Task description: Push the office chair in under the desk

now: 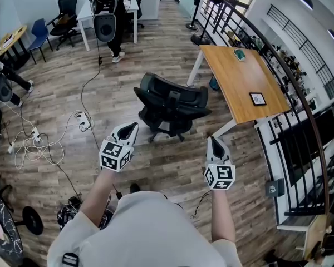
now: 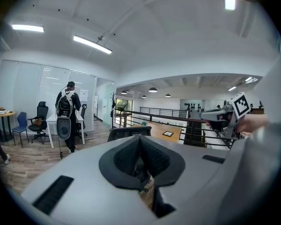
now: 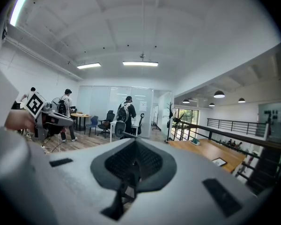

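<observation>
A black office chair (image 1: 172, 105) stands on the wood floor, out from the left side of the wooden desk (image 1: 239, 85), its backrest towards me. Both grippers hang in the air short of it, touching nothing. My left gripper (image 1: 133, 126) is shut and empty, a little below and left of the chair. To the chair's lower right, near the desk's near leg, my right gripper (image 1: 211, 139) is shut and empty. In the left gripper view the closed jaws (image 2: 140, 146) point at the chair's backrest (image 2: 129, 132). The right gripper view has the shut jaws (image 3: 132, 162) and the desk (image 3: 210, 154).
A framed picture (image 1: 258, 98) and a green object (image 1: 239, 54) lie on the desk. A black railing (image 1: 300, 121) runs behind it. Cables and a power strip (image 1: 82, 121) lie on the floor at left. A person with a backpack (image 1: 106, 10) stands at a far white table.
</observation>
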The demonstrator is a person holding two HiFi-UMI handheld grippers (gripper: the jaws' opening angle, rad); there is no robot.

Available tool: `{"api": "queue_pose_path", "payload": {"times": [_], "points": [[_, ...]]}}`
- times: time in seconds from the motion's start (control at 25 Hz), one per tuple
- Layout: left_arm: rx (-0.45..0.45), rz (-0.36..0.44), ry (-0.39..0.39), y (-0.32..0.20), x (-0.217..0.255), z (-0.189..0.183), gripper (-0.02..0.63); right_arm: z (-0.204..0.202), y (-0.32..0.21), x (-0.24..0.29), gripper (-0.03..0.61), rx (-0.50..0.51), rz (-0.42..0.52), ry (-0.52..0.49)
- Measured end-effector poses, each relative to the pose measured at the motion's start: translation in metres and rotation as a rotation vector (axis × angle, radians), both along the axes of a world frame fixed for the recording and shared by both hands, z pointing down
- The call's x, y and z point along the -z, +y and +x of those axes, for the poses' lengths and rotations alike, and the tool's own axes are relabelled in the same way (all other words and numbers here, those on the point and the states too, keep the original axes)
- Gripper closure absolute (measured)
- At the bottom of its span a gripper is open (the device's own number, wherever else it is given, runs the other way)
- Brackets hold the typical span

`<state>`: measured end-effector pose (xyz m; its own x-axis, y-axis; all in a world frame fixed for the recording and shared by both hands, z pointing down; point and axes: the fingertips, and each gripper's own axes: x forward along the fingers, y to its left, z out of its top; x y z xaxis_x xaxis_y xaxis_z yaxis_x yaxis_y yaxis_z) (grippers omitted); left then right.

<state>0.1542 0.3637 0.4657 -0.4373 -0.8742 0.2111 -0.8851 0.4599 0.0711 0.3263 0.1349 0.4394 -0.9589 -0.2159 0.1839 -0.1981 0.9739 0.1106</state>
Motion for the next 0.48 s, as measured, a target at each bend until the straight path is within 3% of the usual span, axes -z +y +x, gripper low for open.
{"api": "queue_pose_path", "payload": {"times": [0.28, 0.48], "points": [[-0.001, 0.007, 0.014, -0.001, -0.004, -0.009, 0.614, -0.001, -0.001, -0.001, 0.572, -0.027, 0.022, -0.006], [-0.009, 0.020, 0.018, -0.001, -0.004, -0.018, 0.570, -0.004, 0.001, -0.004, 0.537, -0.038, 0.035, 0.016]]}}
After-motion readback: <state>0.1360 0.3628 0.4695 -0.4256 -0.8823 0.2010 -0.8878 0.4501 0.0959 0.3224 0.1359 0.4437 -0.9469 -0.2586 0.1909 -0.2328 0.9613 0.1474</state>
